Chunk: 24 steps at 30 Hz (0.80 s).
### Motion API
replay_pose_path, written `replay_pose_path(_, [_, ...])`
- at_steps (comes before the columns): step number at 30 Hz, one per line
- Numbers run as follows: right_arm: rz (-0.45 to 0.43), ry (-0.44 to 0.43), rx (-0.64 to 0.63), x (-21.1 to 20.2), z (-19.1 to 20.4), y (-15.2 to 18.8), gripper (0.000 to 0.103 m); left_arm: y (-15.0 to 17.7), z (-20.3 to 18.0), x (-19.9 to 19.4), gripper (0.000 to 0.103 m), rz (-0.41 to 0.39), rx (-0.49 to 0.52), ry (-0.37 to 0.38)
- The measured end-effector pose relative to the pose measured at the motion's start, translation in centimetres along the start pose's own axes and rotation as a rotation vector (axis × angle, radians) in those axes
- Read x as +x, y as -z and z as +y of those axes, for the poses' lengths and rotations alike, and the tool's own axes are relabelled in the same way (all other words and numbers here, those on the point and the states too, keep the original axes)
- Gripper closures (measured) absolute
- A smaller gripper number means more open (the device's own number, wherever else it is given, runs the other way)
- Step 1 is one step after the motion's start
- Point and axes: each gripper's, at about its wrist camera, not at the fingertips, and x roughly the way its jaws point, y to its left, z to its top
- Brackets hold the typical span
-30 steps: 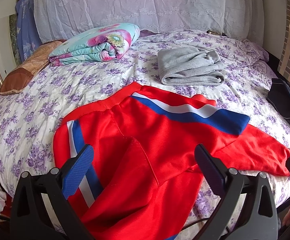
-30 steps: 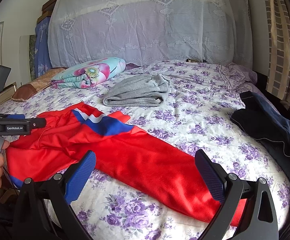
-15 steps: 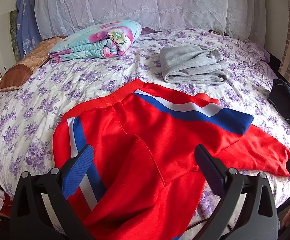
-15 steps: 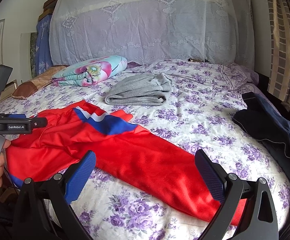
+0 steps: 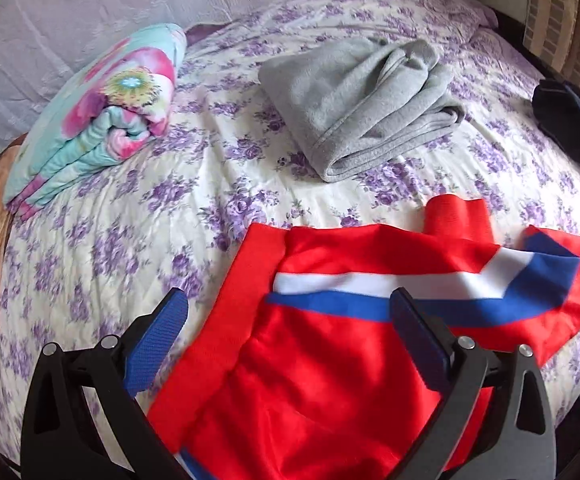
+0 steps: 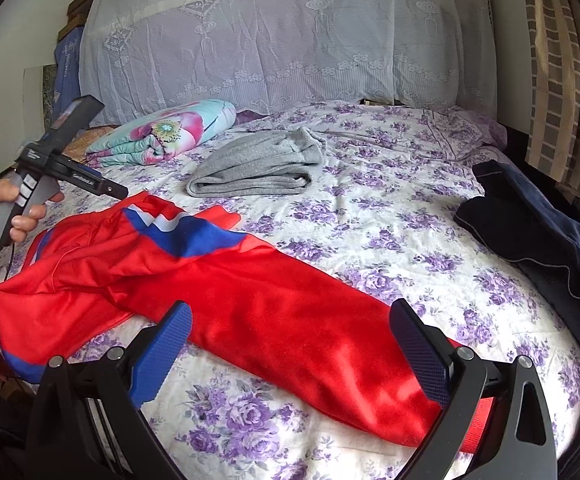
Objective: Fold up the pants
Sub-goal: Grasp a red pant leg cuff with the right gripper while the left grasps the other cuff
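A: Both tongs spread wide, nothing held. Left gripper (image 5: 290,320) hovers over the waistband end of the red pants (image 5: 330,380); right gripper (image 6: 290,332) hovers over a leg, cloth running between and beyond its fingers.

B: Risks?

A: Top leg lies crooked over the other, so pinching one layer would likely drag a skewed fold. Slick fabric could slip.

B: View differences?

A: Right wrist shows the full leg, the hand (image 6: 5,208) holding the left tool, and dark clothes (image 6: 530,232) off right. Left wrist shows only the stripe end and the grey garment (image 5: 362,104) ahead.
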Motion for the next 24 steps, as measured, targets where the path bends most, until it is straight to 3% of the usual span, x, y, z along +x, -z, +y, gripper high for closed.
replay_pose_path(6, [0.014,0.126,0.035,-0.5,-3.8,0.2,0.003,-1.6,0.2,8.0,0.005,0.156,0.022,0.065])
replay_pose_path(8, [0.022,0.205,0.056,-0.9,-6.1,0.6,0.003,-1.2,-0.4,8.5,0.011,0.144,0.033,0.064])
replay_pose_path(9, [0.029,0.248,0.072,-1.1,-7.4,0.9,0.003,-1.0,-0.9,8.0,0.018,0.121,0.039,0.053])
replay_pose_path(10, [0.043,0.289,0.092,-1.3,-8.8,1.3,0.003,-0.8,-1.3,7.4,0.033,0.105,0.050,0.047])
replay_pose_path(12, [0.079,0.341,0.143,-1.3,-11.6,2.2,0.003,-0.3,-2.4,6.1,0.048,0.067,0.065,0.012])
replay_pose_path(14, [0.106,0.352,0.196,-1.1,-14.1,3.3,0.003,0.3,-3.2,4.6,0.060,0.033,0.078,0.010])
replay_pose_path(16, [0.126,0.305,0.250,-0.8,-15.7,4.2,0.004,0.6,-3.5,3.2,0.082,0.014,0.078,0.038])
replay_pose_path(20, [0.132,0.063,0.350,0.4,-16.1,4.8,0.004,1.0,-3.7,2.4,0.081,-0.004,0.081,0.045])
replay_pose_path(23, [0.226,0.093,0.339,2.9,-14.7,4.8,0.008,0.4,-2.7,3.9,0.061,0.009,0.027,0.014])
replay_pose_path(24, [0.230,0.104,0.333,3.2,-14.4,4.8,0.023,0.2,-2.1,4.6,0.054,0.022,0.004,0.023])
